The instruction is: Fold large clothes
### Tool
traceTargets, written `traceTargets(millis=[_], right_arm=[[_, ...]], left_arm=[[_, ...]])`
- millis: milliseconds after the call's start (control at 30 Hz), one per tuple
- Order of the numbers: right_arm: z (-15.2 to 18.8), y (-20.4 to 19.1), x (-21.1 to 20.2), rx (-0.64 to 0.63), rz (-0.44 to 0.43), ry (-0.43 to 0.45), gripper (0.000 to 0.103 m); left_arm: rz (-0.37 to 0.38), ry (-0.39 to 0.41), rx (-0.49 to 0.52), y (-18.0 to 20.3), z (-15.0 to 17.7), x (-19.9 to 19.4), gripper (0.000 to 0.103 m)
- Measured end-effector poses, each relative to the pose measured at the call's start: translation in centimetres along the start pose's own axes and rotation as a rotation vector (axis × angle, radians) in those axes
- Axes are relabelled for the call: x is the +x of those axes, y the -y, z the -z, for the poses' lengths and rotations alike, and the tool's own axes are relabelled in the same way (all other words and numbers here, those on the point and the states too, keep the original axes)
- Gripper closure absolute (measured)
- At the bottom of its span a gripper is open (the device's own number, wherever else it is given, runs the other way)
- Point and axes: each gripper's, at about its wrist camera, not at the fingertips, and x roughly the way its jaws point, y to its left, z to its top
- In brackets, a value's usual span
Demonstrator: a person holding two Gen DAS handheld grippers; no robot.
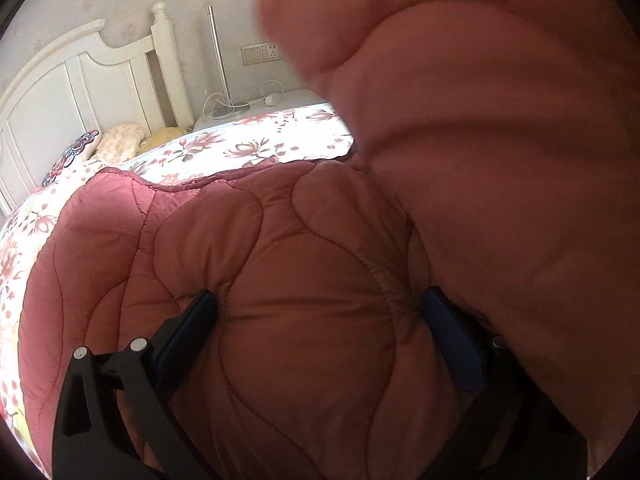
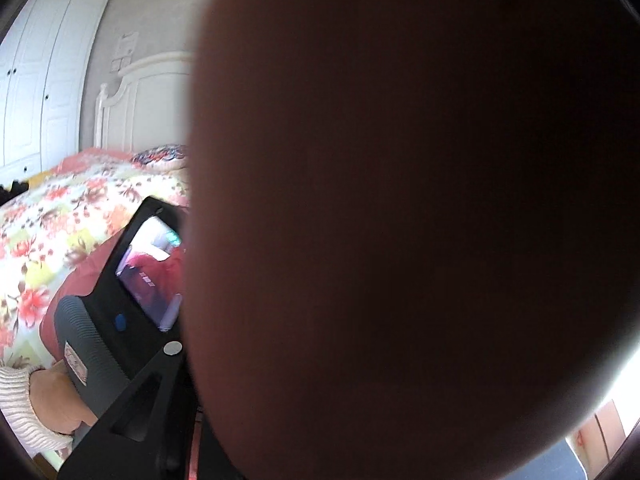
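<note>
Quilted pink coat [image 1: 304,280] is bulging between the blue pads [image 1: 192,332] of the left gripper [image 1: 316,312], w/ jaws pinching a thick fold. A blurred flap of it is hanging at 1–3 o'clock. Beyond, at 11 o'clock, it's lying on the floral bedspread [image 1: 240,144], white headboard [image 1: 80,88] at 10. Right gripper [image 2: 208,360]: fabric is blocking nearly the whole right wrist view, so can't tell its jaws; only the left unit's screen [image 2: 152,268] and hand [image 2: 56,400] are showing at 8 o'clock.

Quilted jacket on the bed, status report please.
Left gripper clamped on pink quilted jacket. Right gripper hidden behind the jacket, grip unclear. Raised jacket fold blocks right camera.
</note>
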Motion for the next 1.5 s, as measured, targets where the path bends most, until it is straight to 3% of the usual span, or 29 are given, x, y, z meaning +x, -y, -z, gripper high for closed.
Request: traceTargets(millis=[167, 267, 367, 467, 533, 600, 867, 1067, 1200, 1267, 1333, 1433, 1500], right_arm=[[0.0, 2.3, 0.5, 0.084, -0.030, -0.015, 0.067], [0.3, 4.8, 0.7, 0.161, -0.031, -0.033, 0.067], [0.8, 6.8, 1.2, 0.211, -0.016, -0.047, 0.067], [0.9, 7.2, 1.5, 0.198, -0.001, -0.051, 0.067], [0.8, 6.6, 1.7, 0.160, 0.007, -0.051, 0.067], [0.6, 5.1, 2.1, 0.092, 0.018, -0.049, 0.067], [0.2, -2.7, 4.9, -0.188, 0.053, -0.069, 0.065], [6.1, -10.6, 8.8, -0.592, 0.120, -0.074, 0.047], [7.7, -10.0, 9.6, -0.640, 0.143, -0.053, 0.045], [8.2, -9.6, 9.9, -0.669, 0.150, -0.053, 0.044], [9.0, -9.2, 10.2, -0.710, 0.167, -0.041, 0.043], [9.8, -8.5, 10.6, -0.740, 0.186, -0.026, 0.043], [10.2, -7.7, 10.9, -0.754, 0.194, -0.027, 0.043]], left_arm=[[0.056, -0.033, -0.022, -1.6, -0.4, -1.6, 0.004], [0.084, 0.036, -0.107, -5.4, -0.2, -6.0, 0.005], [-0.007, 0.131, -0.213, -11.1, 0.6, -9.9, 0.004], [-0.111, 0.087, -0.337, -17.0, 2.4, -9.3, 0.005], [-0.100, 0.020, -0.406, -19.6, 4.0, -7.5, 0.012], [-0.040, -0.021, -0.441, -20.5, 5.6, -5.8, 0.013], [0.053, 0.001, -0.502, -20.2, 7.7, -4.1, 0.019], [0.143, 0.012, -0.565, -21.4, 8.6, -4.5, 0.020], [0.111, 0.058, -0.606, -23.5, 8.8, -7.7, 0.020], [0.045, 0.114, -0.594, -24.2, 7.7, -10.2, 0.021], [0.036, 0.178, -0.549, -23.9, 5.9, -12.8, 0.021], [0.095, 0.256, -0.374, -21.0, 0.6, -15.6, 0.013], [0.147, 0.247, -0.220, -18.0, -2.9, -15.6, 0.007]])
